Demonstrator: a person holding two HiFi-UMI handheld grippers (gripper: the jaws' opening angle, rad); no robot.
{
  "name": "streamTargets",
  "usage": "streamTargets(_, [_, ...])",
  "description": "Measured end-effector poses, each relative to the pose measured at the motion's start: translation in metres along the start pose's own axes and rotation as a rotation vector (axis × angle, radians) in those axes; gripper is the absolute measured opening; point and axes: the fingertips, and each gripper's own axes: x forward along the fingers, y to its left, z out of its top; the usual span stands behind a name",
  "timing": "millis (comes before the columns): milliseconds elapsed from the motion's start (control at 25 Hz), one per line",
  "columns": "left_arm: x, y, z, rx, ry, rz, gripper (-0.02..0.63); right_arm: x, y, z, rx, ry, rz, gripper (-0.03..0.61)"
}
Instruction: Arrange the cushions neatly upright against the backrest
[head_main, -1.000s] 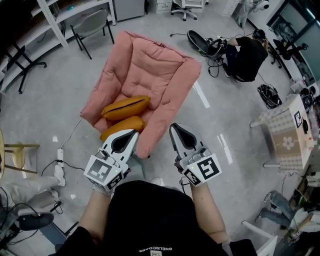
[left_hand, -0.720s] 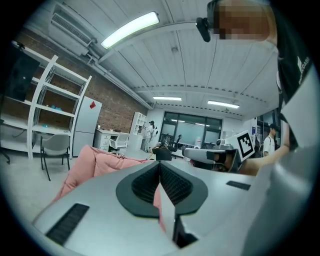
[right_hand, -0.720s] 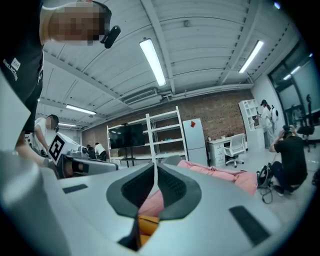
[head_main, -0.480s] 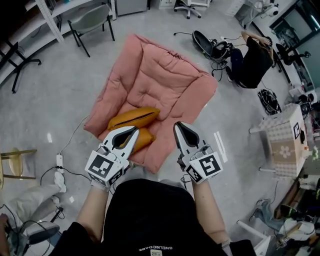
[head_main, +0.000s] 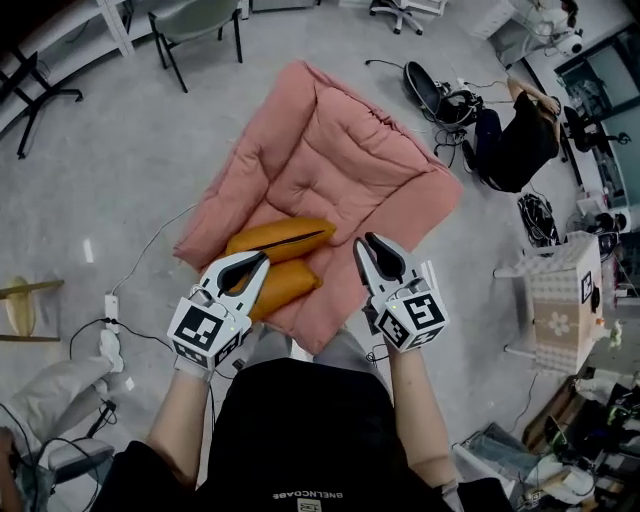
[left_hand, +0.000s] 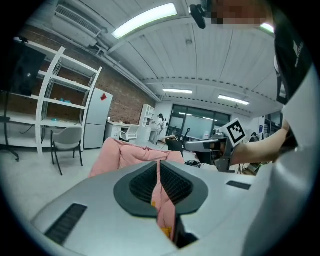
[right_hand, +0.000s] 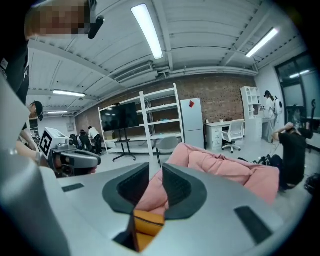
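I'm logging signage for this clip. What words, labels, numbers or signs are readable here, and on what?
No text reads clearly.
Black shirt: small white print, upside down, too blurred to read.
Marker cubes: black-and-white patterns, no letters.
Red diamond on white cabinet: too small to read.

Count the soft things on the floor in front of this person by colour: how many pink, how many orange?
Pink padded floor chair: 1
Orange cushions, one lying behind and one in front, both on the chair's seat: 2
Total: 3
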Motion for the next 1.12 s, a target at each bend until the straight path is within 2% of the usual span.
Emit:
streamTargets(240, [-0.004, 0.044, -0.038, -0.087, 0.078, 0.124, 0.023, 0.043, -0.021, -0.026, 0.01, 0.118, 0.034, 0.112])
streamTargets(400, [-0.004, 0.065, -0.069, -0.135, 0.138, 0.2, 0.072, 0.067, -0.035, -0.055, -0.035, 0.224, 0.076, 0.135])
streamTargets(560, [-0.01, 0.081, -0.106, -0.178, 0.199, 0.271, 0.118, 0.086, -0.043, -0.102, -0.068, 0.35, 0.125, 0.152])
streamTargets(680, [-0.007, 0.092, -0.135, -0.197, 0.254, 0.293, 0.162, 0.102, -0.053, -0.139, -0.055, 0.445, 0.15, 0.178])
streamTargets(920, [0.009, 0.109, -0.199, -0.242, 0.367, 0.319, 0.207, 0.122, -0.086, -0.214, -0.013, 0.629, 0.162, 0.268])
streamTargets(1120, [0.022, 0.128, -0.263, -0.221, 0.462, 0.346, 0.215, 0.131, -0.111, -0.281, 0.023, 0.752, 0.14, 0.273])
